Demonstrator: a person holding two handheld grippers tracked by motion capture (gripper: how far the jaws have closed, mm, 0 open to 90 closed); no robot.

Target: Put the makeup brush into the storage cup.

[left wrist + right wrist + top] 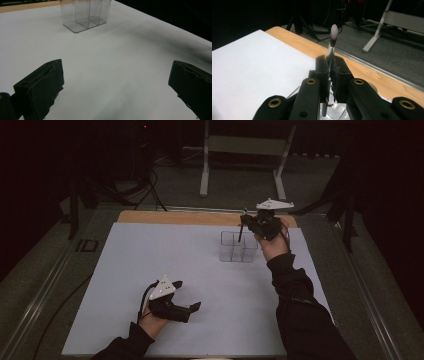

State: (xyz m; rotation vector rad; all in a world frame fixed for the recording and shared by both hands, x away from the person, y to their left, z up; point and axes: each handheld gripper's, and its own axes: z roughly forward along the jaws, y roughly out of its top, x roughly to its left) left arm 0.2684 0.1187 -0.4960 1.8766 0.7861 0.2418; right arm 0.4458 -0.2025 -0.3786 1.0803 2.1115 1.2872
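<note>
A clear plastic organiser box (238, 246) with several compartments stands on the white sheet (150, 260) toward the far right, and in the left gripper view the same box (86, 15) is at the top. My right gripper (247, 222) hovers just above the box's far right side, shut on a slim make-up brush (331, 41). The brush's pale bristle tip points up and its dark handle (241, 233) reaches down over the box. My left gripper (194, 308) rests low near the front of the sheet, jaws wide apart and empty, aimed at the box.
The sheet covers a wooden tabletop (200, 217) whose far edge shows bare. Beyond the table a grey metal stand (240, 150) and cables lie on the dark floor. A small dark item (88, 245) lies left of the sheet.
</note>
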